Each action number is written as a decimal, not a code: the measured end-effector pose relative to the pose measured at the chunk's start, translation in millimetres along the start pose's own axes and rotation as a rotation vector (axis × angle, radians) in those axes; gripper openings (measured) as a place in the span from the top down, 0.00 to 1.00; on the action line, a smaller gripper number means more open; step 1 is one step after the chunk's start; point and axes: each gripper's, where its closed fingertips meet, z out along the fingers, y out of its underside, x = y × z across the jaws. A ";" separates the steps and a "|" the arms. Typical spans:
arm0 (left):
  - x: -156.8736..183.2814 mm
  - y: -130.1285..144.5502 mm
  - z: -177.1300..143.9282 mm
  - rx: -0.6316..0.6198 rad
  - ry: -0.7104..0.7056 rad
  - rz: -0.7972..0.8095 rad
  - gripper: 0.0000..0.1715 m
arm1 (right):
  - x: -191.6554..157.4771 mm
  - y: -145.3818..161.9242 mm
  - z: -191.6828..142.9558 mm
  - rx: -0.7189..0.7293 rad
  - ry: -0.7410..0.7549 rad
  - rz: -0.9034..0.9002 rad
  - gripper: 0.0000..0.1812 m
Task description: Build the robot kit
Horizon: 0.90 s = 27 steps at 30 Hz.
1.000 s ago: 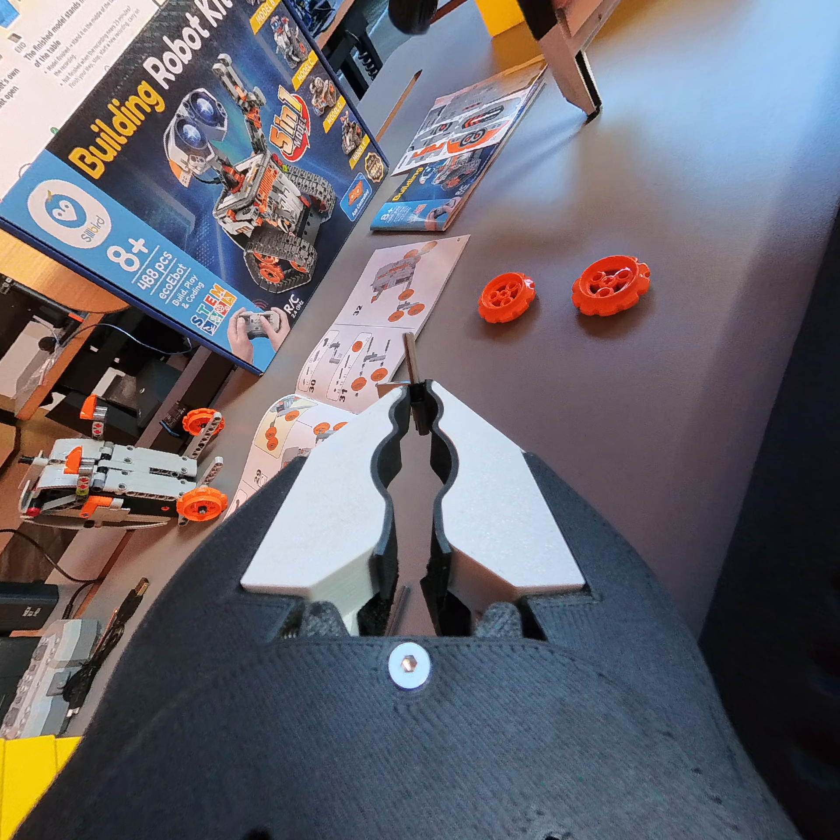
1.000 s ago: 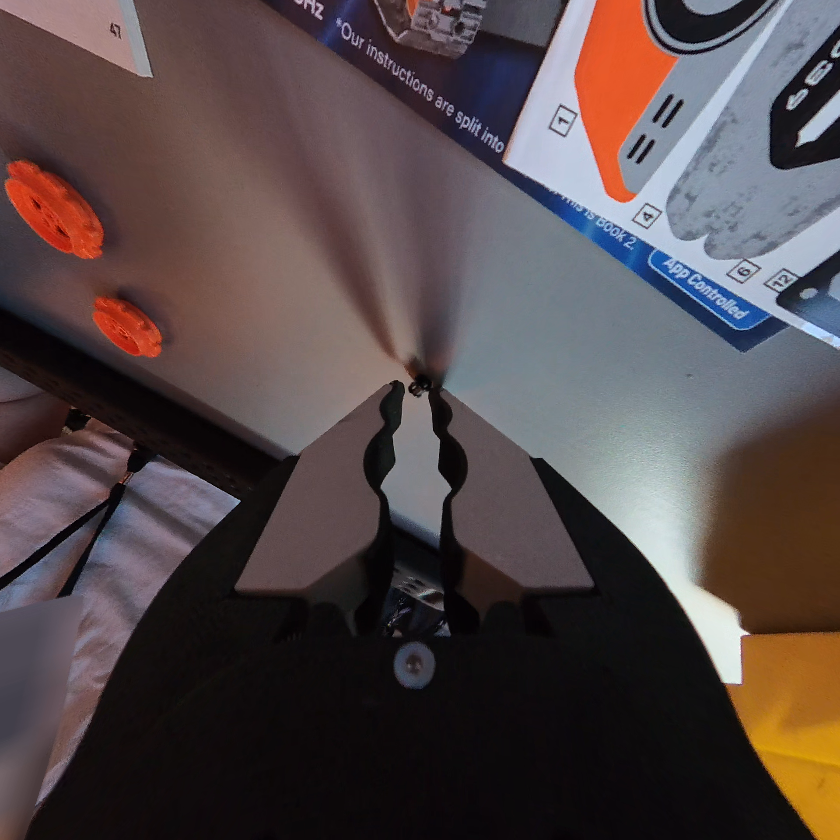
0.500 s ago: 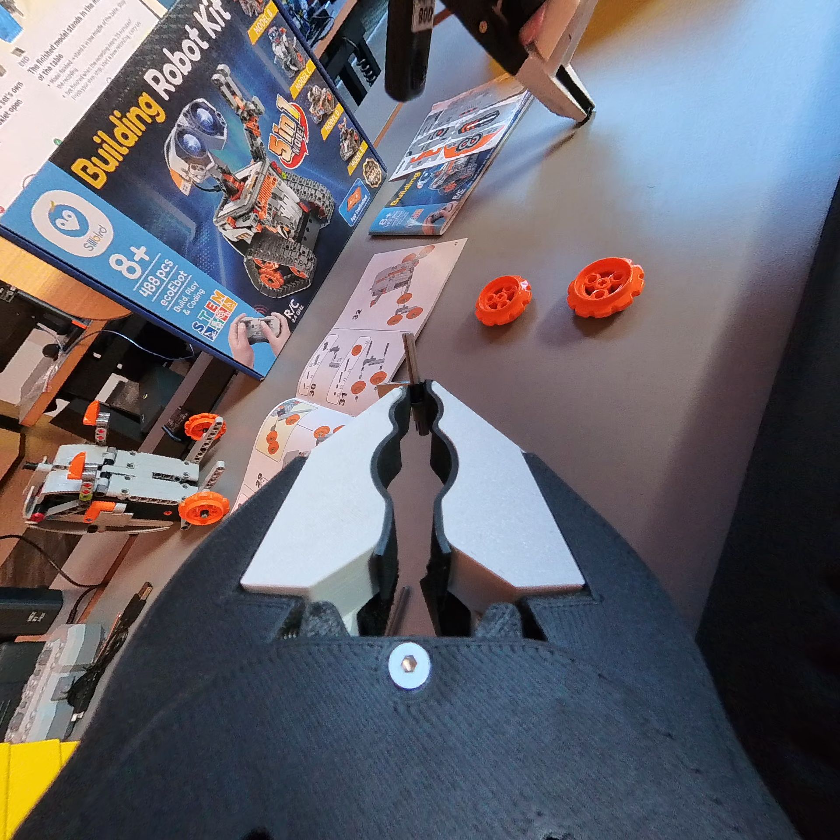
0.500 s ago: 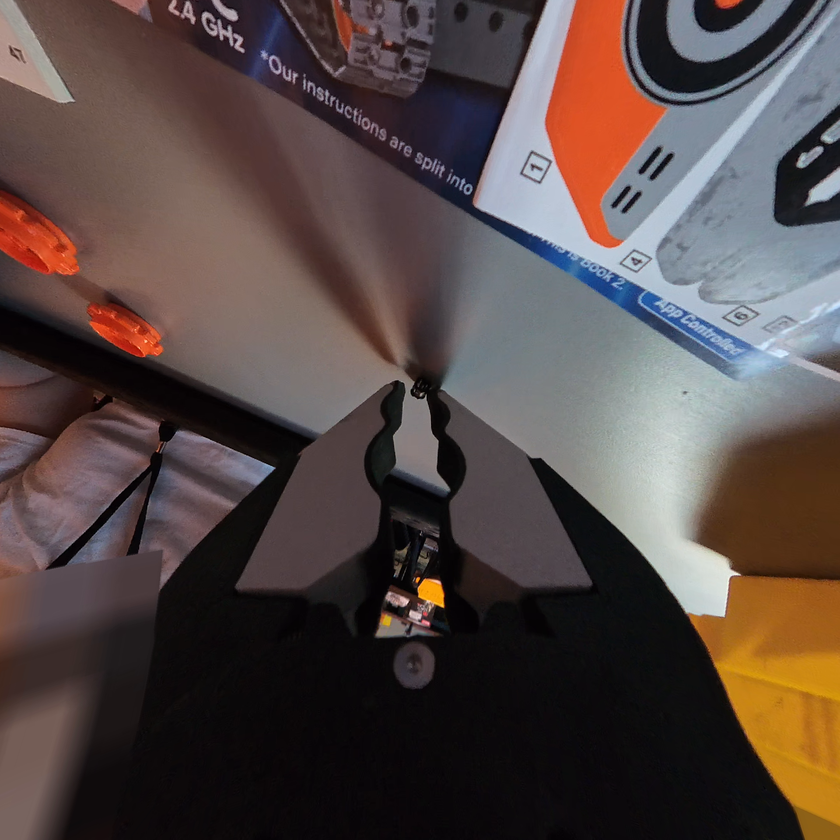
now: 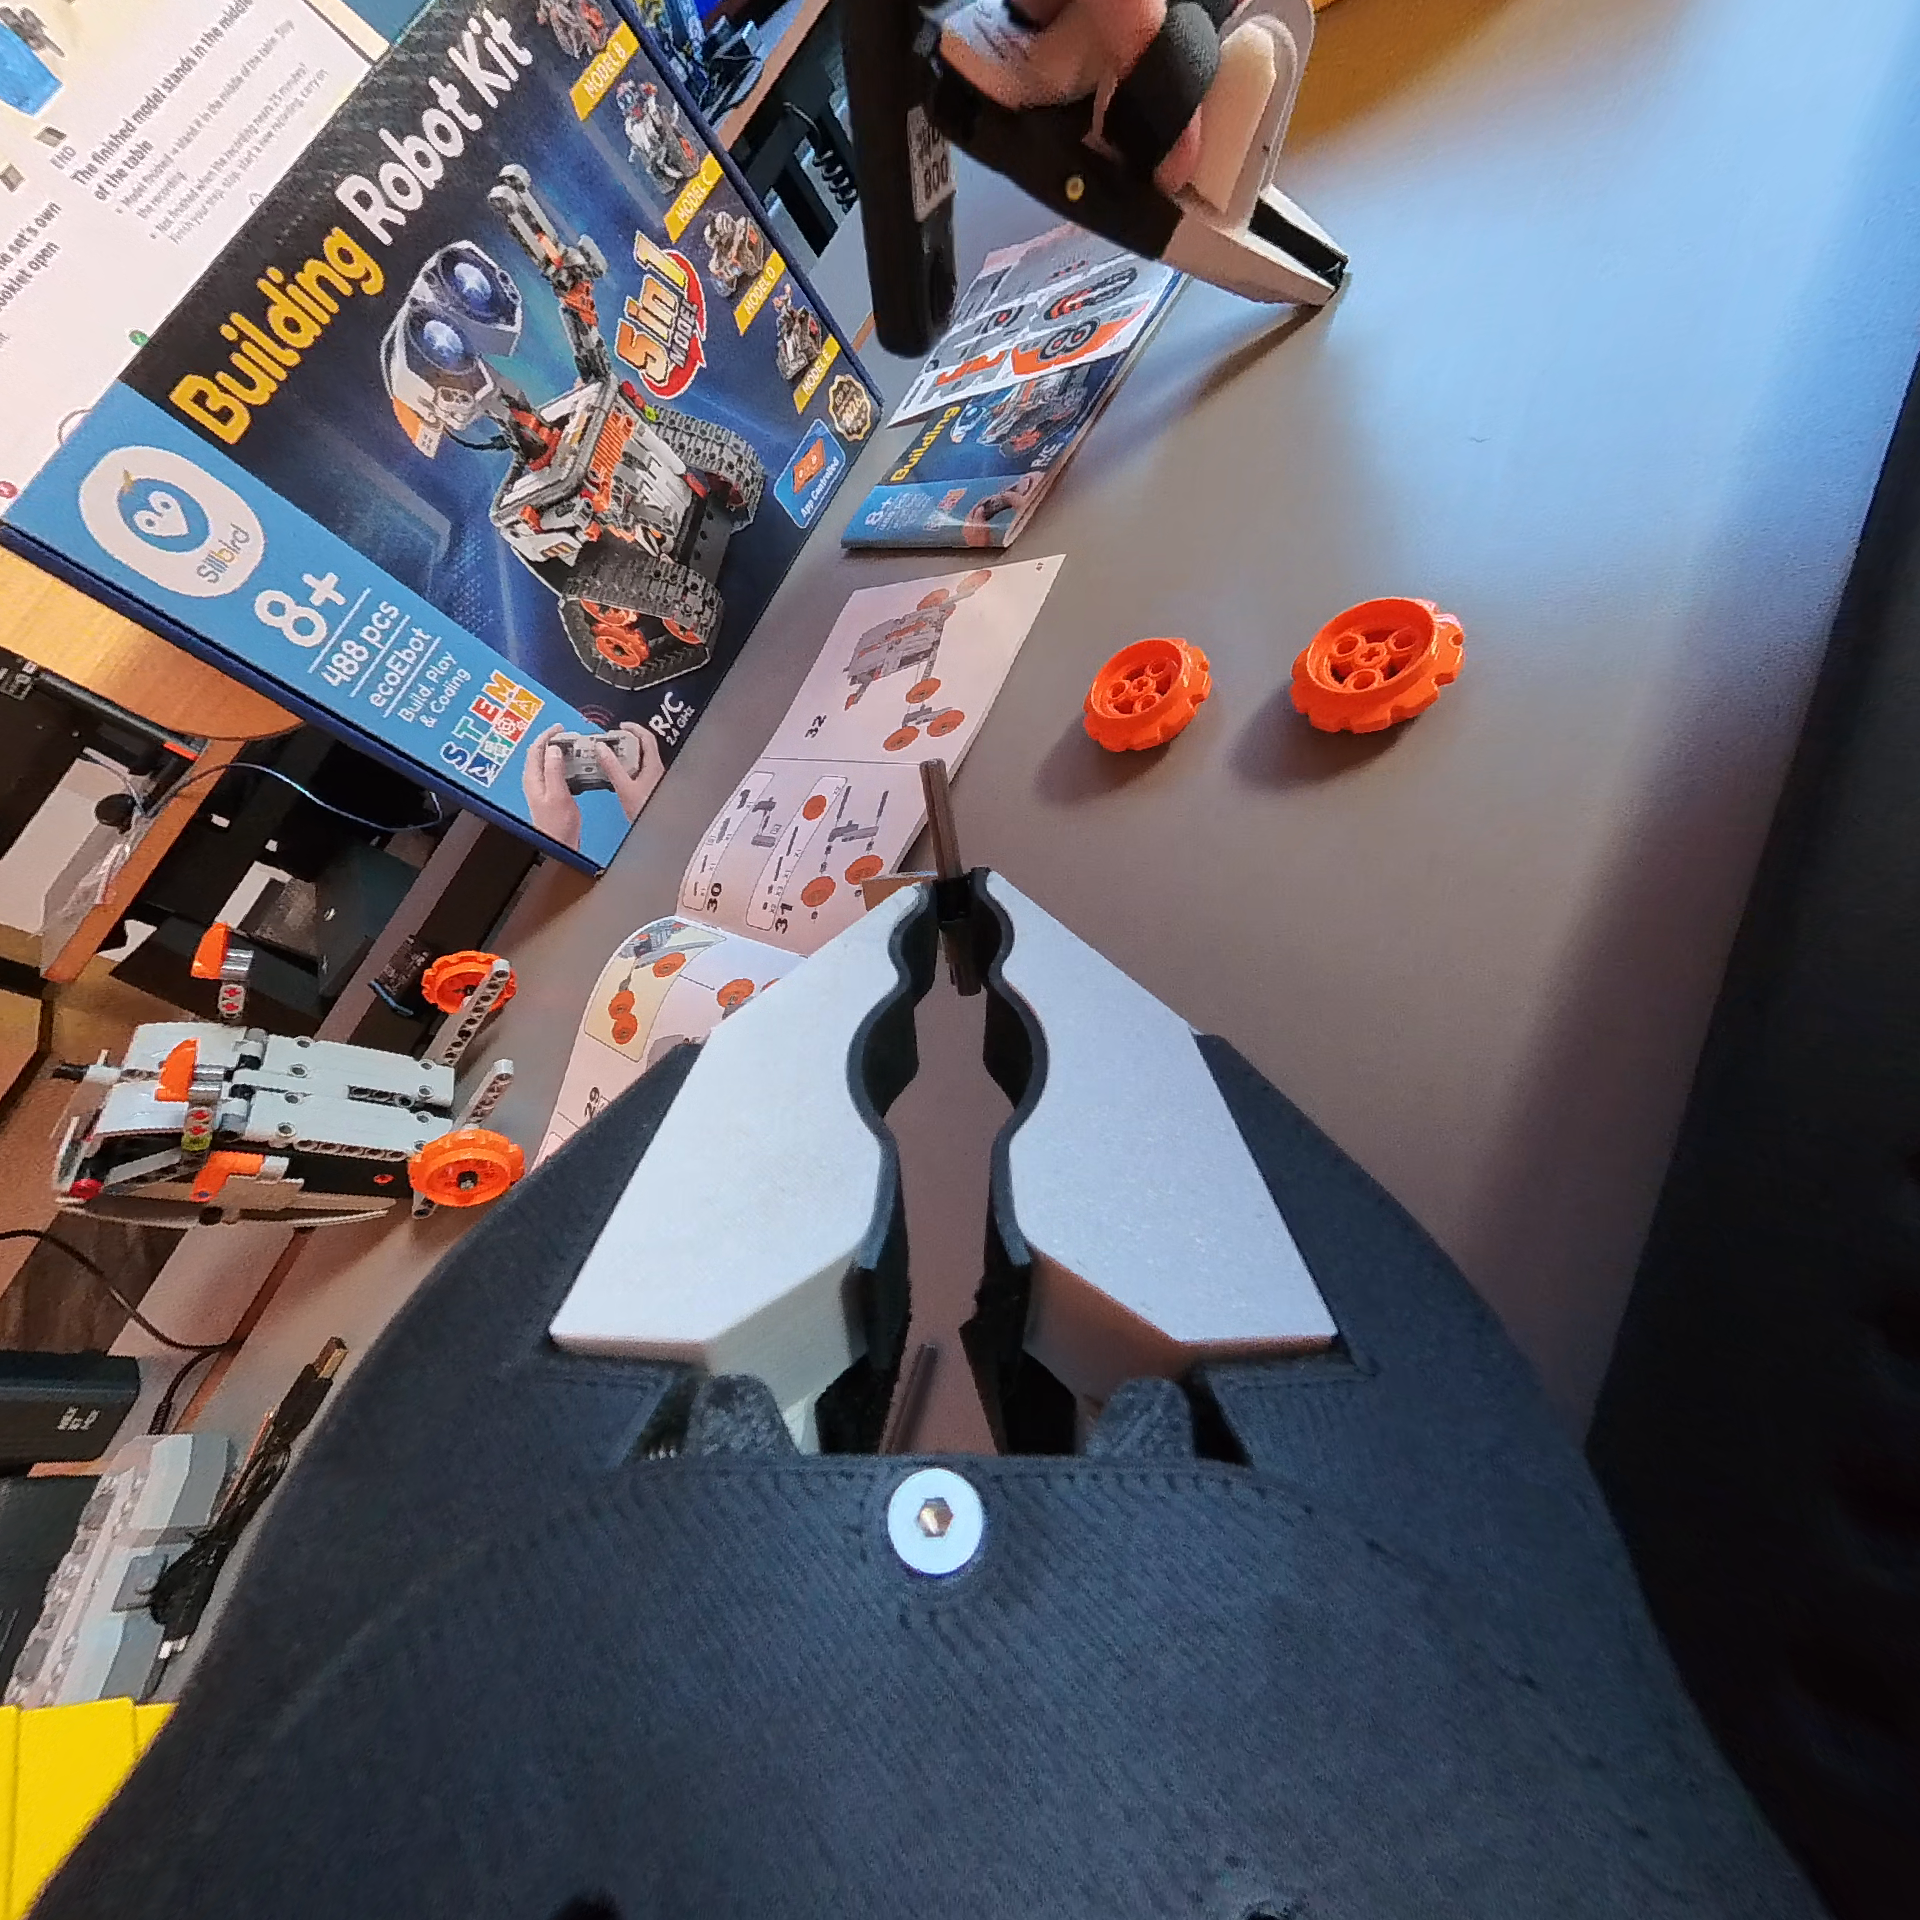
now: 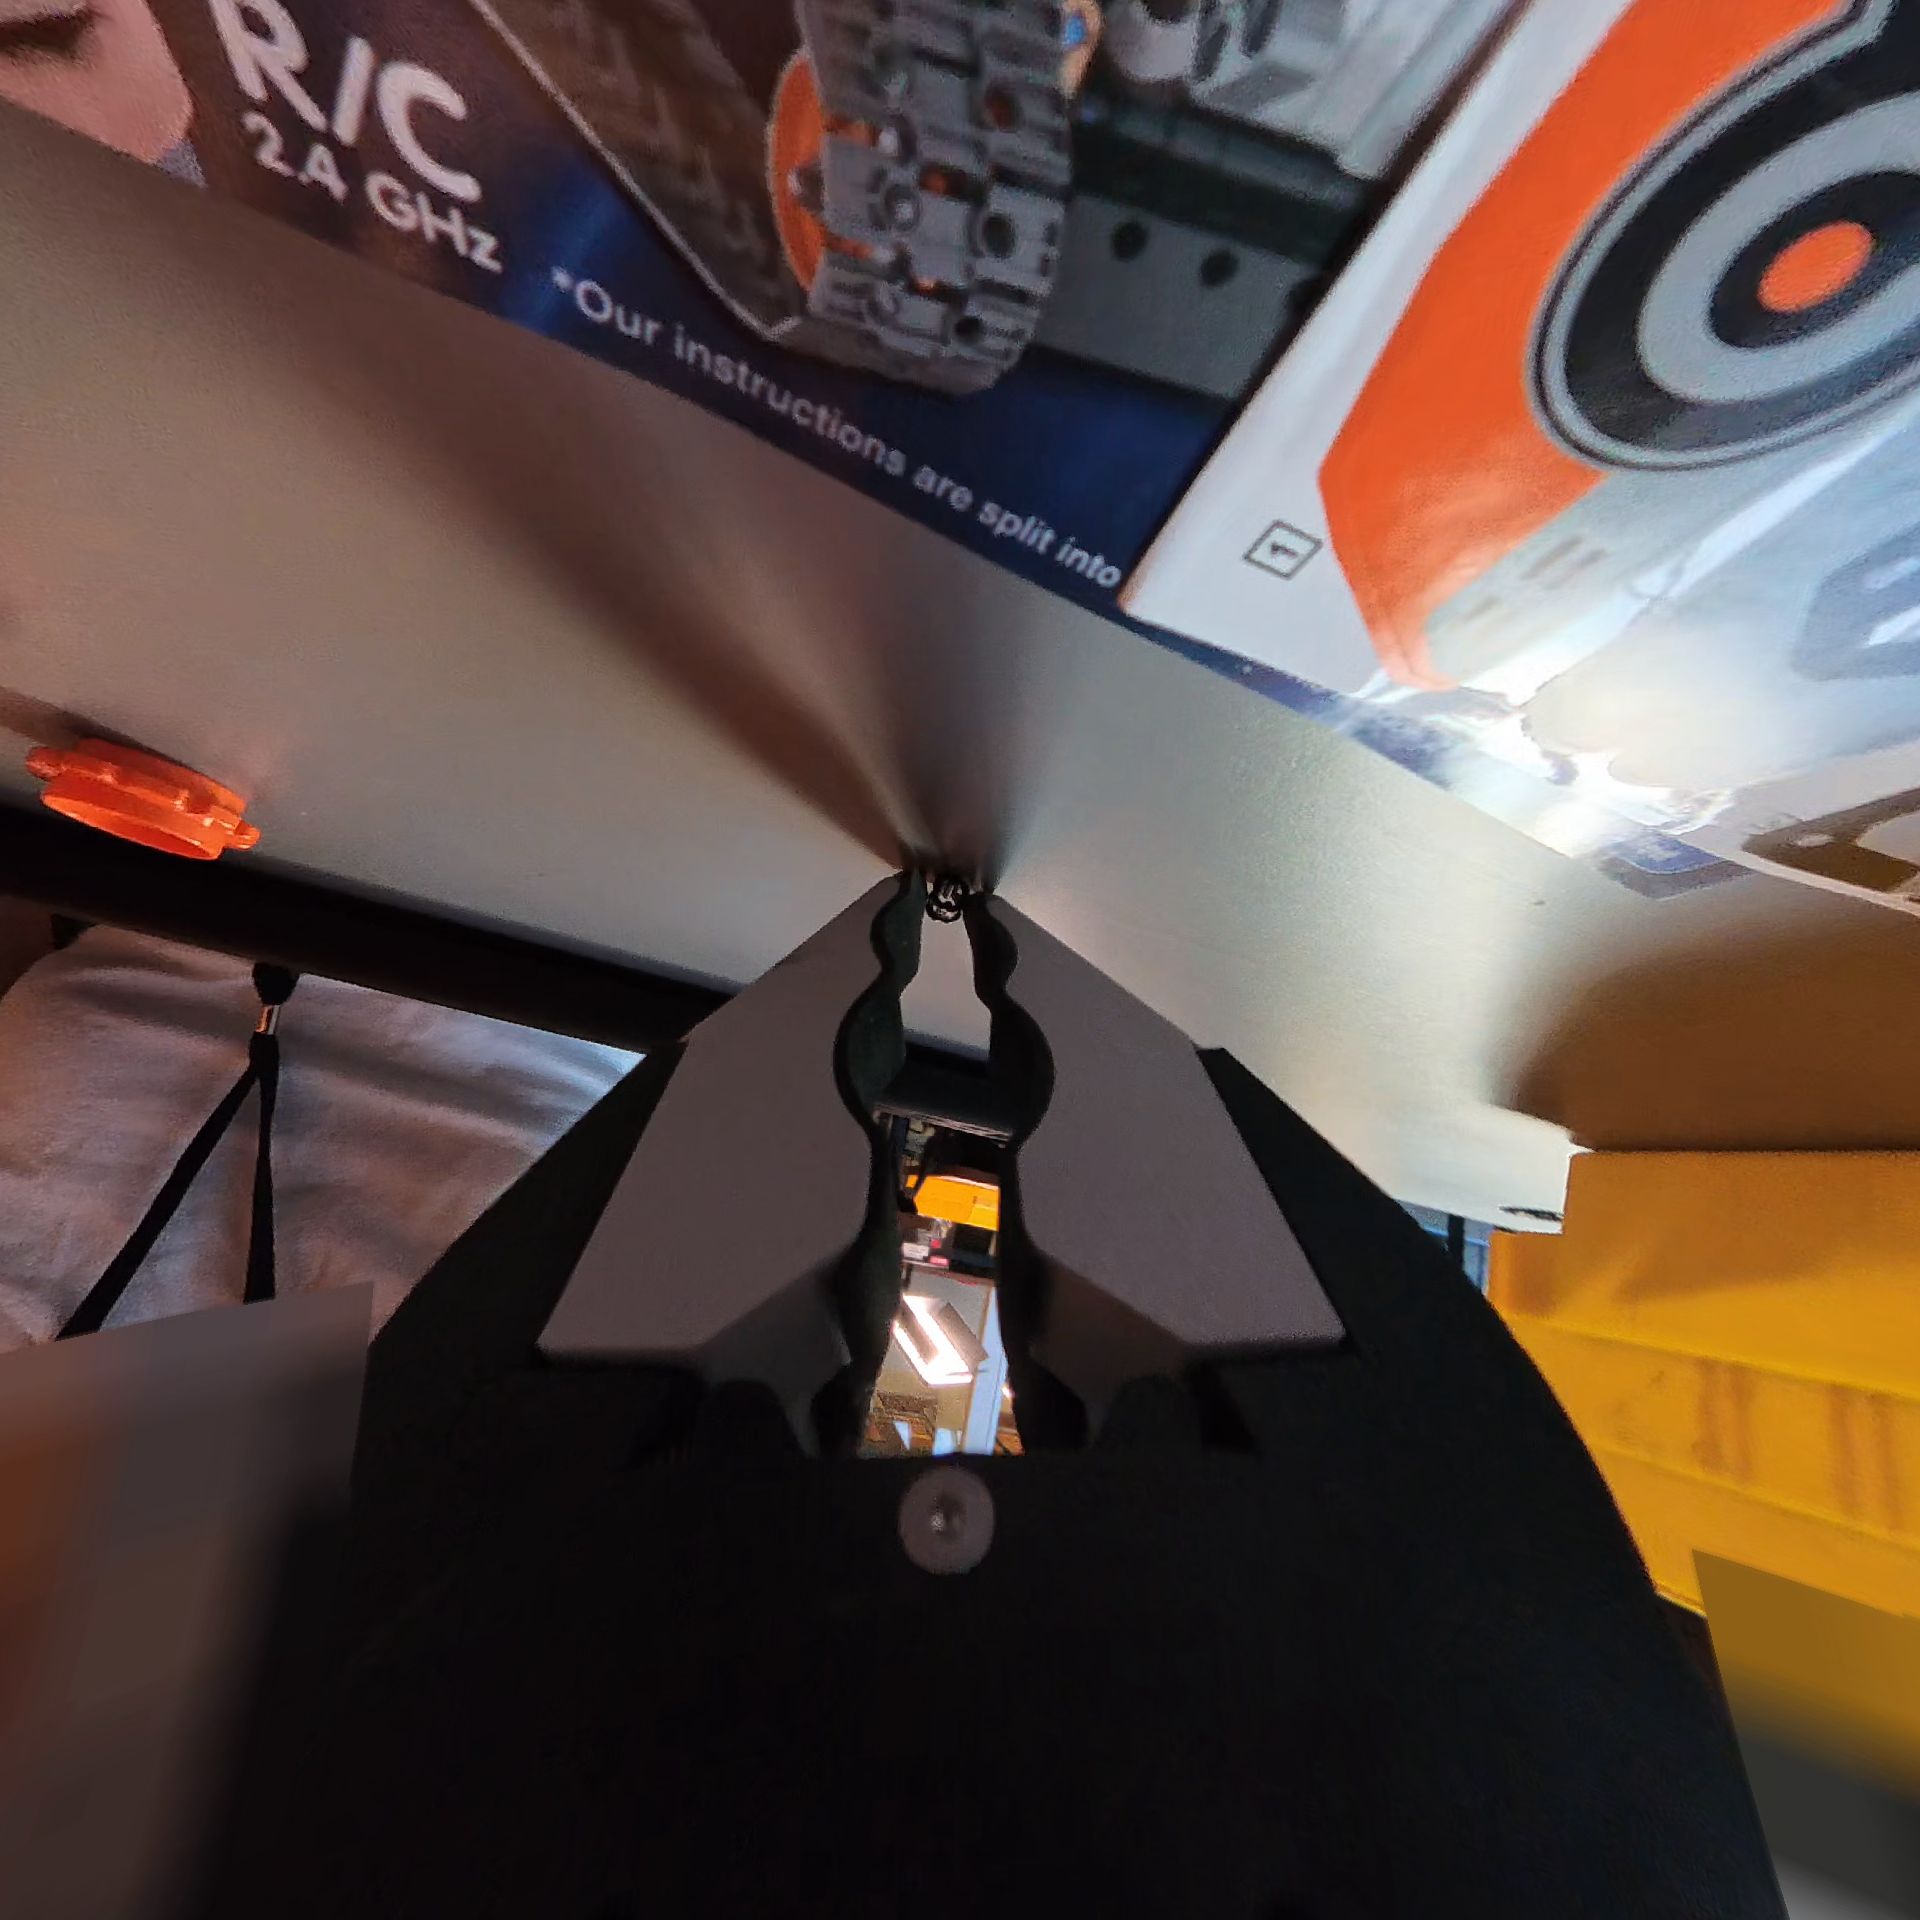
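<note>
Left gripper stays pinched on a dark axle.
Right gripper, nipping a tiny black piece, has lifted from the table.

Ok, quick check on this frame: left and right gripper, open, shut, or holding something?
Left gripper: shut on a thin dark axle rod.
Right gripper: shut on a tiny dark piece; what it is cannot be told.

Box runs off the frame at 11 o'clock. Right gripper: rear cut off at 12. Tiny black part at its tips: unidentifiable.
</note>
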 end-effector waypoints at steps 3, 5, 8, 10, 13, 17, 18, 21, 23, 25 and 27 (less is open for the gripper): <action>-0.1 -0.5 -0.3 0.003 -0.001 0.001 0.99 | 0.0 0.4 0.4 -0.028 0.042 0.002 0.96; 0.1 -0.6 -0.3 0.002 -0.001 0.003 0.99 | -0.2 0.7 0.6 -0.046 0.066 -0.002 0.96; 0.4 -0.6 -0.2 0.002 -0.002 0.004 0.99 | 0.0 1.3 0.8 -0.079 0.097 -0.014 0.96; 0.4 -1.0 -0.4 0.003 -0.002 0.005 0.99 | 0.4 1.7 0.9 -0.110 0.113 -0.026 0.97; -0.1 -1.2 -0.7 0.004 -0.004 0.004 0.99 | -0.2 1.4 1.1 -0.150 0.128 -0.034 0.97; -0.6 -1.0 -0.9 0.004 -0.006 0.004 0.98 | 0.3 1.6 1.2 -0.193 0.156 -0.041 0.97; -0.9 -1.1 -1.1 0.005 -0.007 0.003 0.98 | 1.0 1.8 1.3 -0.203 0.171 -0.051 0.98; -1.3 -1.3 -1.3 0.007 -0.007 0.001 0.98 | -0.9 8.3 5.6 -0.251 0.185 -0.081 0.98; -1.8 -1.3 -1.4 0.008 -0.010 0.002 0.98 | -7.6 16.1 8.5 -0.276 0.169 -0.137 0.98; -2.9 -2.4 -2.4 0.014 -0.014 -0.001 0.99 | -11.9 23.0 -1.1 -0.232 0.206 -0.235 0.97; -4.9 -4.7 -4.4 0.030 -0.020 -0.011 0.98 | -35.7 13.6 -17.8 0.005 0.130 -0.396 0.97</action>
